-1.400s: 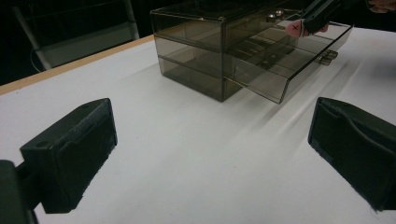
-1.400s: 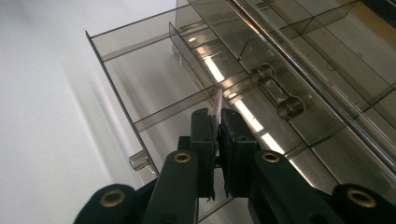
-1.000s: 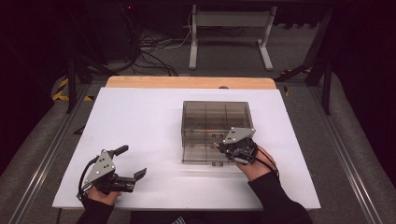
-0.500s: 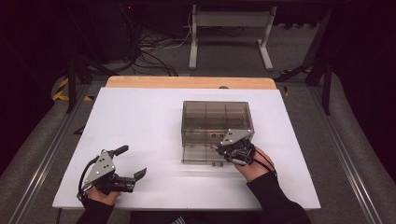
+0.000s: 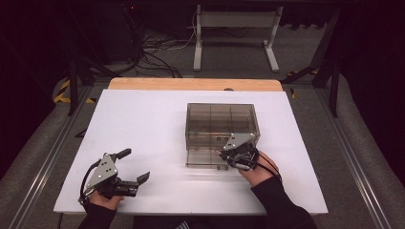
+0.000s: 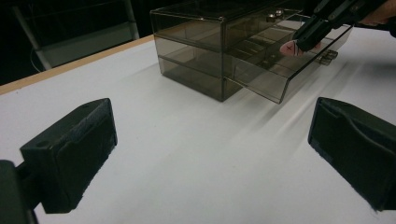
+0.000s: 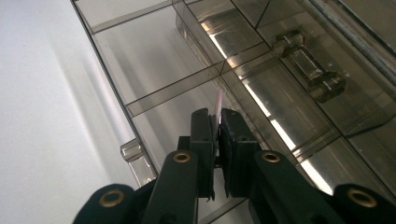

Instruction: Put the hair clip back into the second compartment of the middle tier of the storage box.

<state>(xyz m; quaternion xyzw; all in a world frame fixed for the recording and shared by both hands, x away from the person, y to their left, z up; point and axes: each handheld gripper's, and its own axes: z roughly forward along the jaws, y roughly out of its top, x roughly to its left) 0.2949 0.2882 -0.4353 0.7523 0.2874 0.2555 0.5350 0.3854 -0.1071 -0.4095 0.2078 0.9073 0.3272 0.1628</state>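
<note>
— Between my right gripper's point(image 7: 217, 140) pads sits a thin pink disc point(image 6: 290, 47), clamped edge-on; from the left gripper view I can read a small cross marked on its face

— So that one is closed on something. Where is it over the box?

— Over the pulled-out lower drawer point(image 5: 206, 157) of the smoky clear drawer cabinet point(image 5: 222, 125). The jaws point down and slightly forward into the drawer, and the disc's edge pokes out just above a divider point(image 7: 175, 91) that splits the tray into compartments. I judge the cell straight below the tips is the target, but I cannot tell whether the disc touches the floor of it yet

— Which way does the drawer run from you?

— Its long axis runs across in front of my hand, side to side in the high view, with the drawer's clear handle point(image 7: 130, 151) just beside the jaws on the near edge. So the drop is straight down, no reach needed

— And the other hand?

— My left gripper point(image 5: 133, 167) rests on the white tabletop point(image 5: 143, 124), well apart from the cabinet, jaws spread wide with nothing between them. The right is far nearer, so the release falls to it
</note>
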